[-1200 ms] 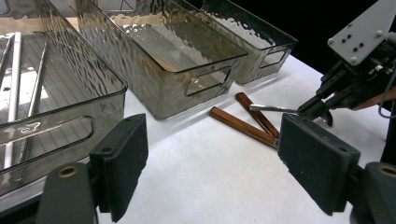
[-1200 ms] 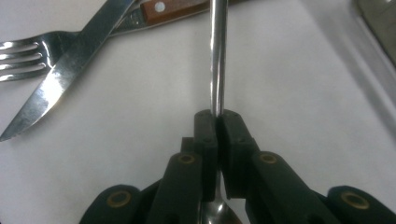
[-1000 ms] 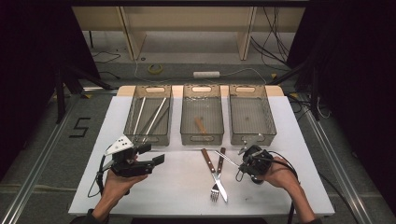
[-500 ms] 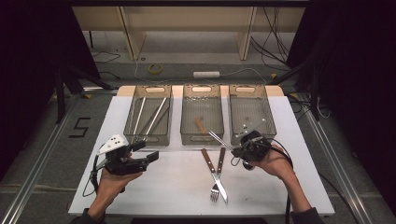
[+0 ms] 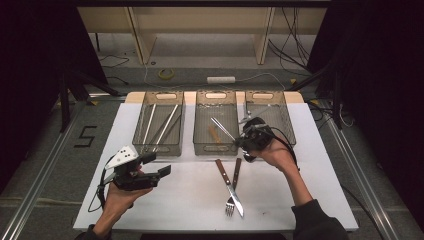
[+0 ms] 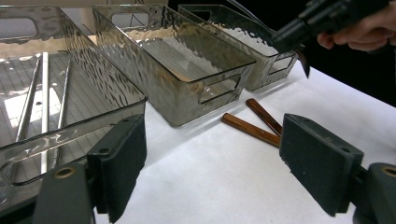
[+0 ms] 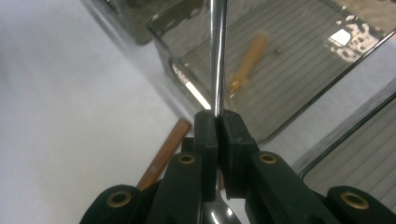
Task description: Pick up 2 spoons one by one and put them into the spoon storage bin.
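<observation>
**A:** We hold a metal spoon (image 7: 217,56) in the right gripper (image 7: 217,122); the jaws are pressed together on its thin handle, the bowl behind them. Why so?

**B:** I think the grip on the handle lets the long end point into the middle bin (image 5: 215,144). The spoon is in the air over the near edge of this bin, at about 1 o'clock from the table (image 5: 190,200) centre.

**A:** Inside the bin lies something with a wooden handle (image 7: 250,56), blurred.

**B:** At 6 o'clock from the spoon, a knife (image 5: 229,186) and a fork (image 5: 233,186) wait crossed on the table.

**A:** And the left gripper (image 6: 212,168)?

**B:** Its jaws stand wide apart, holding nothing, at 8 o'clock. The left bin (image 5: 159,131) already has long metal pieces.

**A:** Any writing?

**B:** A "5" (image 5: 85,136) on the floor. We see no brand.
</observation>
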`<act>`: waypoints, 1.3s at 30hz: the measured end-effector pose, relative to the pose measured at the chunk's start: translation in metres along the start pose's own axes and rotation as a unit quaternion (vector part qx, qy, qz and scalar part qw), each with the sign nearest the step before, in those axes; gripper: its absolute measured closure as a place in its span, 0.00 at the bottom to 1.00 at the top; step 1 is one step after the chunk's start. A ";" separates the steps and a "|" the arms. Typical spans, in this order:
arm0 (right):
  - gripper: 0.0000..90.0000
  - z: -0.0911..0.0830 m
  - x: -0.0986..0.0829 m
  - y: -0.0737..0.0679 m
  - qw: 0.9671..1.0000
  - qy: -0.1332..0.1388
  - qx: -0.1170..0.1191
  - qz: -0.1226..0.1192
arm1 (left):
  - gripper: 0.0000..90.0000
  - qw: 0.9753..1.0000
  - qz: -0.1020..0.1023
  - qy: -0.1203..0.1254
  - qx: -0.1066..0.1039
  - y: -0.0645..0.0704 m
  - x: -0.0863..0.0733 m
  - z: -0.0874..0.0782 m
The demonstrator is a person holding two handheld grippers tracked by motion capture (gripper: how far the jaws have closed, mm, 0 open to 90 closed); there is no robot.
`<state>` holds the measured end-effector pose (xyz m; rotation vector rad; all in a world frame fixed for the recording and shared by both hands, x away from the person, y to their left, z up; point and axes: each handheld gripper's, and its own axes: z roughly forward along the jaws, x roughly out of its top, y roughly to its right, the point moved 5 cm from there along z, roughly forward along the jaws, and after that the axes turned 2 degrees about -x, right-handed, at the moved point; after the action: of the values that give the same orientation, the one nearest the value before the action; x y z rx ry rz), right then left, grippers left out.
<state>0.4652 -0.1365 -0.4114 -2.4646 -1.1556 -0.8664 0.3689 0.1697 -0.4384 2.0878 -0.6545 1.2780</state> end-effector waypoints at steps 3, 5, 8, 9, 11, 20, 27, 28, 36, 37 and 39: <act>0.96 0.003 0.011 0.004 1.000 0.003 -0.004 0.006 | 0.25 1.000 -0.001 0.000 0.000 0.000 0.000 0.000; 0.96 0.004 0.017 0.006 1.000 0.005 -0.007 0.008 | 0.25 1.000 0.000 0.000 0.001 0.000 0.000 0.000; 0.96 0.005 0.025 0.008 1.000 0.009 -0.008 0.013 | 0.25 1.000 0.000 0.001 0.002 0.000 0.000 0.000; 0.96 0.006 0.028 0.010 1.000 0.012 -0.008 0.012 | 0.25 1.000 -0.001 0.000 0.002 0.000 0.000 0.000; 0.96 0.007 0.032 0.012 1.000 0.013 -0.012 0.013 | 0.25 1.000 0.000 -0.001 0.001 0.000 0.000 0.001; 0.96 0.016 0.049 0.023 0.999 0.021 -0.024 0.039 | 0.24 1.000 0.004 -0.002 0.002 0.000 -0.001 0.000; 0.96 0.024 0.060 0.027 0.998 0.024 -0.027 0.045 | 0.24 1.000 0.005 -0.001 0.004 0.001 0.000 0.000; 0.96 0.025 0.061 0.028 0.998 0.023 -0.029 0.047 | 0.24 1.000 0.005 -0.001 0.004 0.001 0.000 0.000; 0.96 0.033 0.065 0.033 0.998 0.021 -0.034 0.053 | 0.24 1.000 0.006 -0.001 0.002 0.001 0.000 0.001; 0.96 0.035 0.065 0.034 0.998 0.020 -0.038 0.053 | 0.24 1.000 0.007 -0.001 0.003 0.001 0.000 0.001; 0.96 0.037 0.066 0.035 0.997 0.016 -0.040 0.060 | 0.24 1.000 0.007 -0.001 0.003 0.001 0.000 0.001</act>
<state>0.5403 -0.1015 -0.3993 -2.5432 -0.9694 -0.9313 0.3684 0.1682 -0.4388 2.0936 -0.6682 1.2863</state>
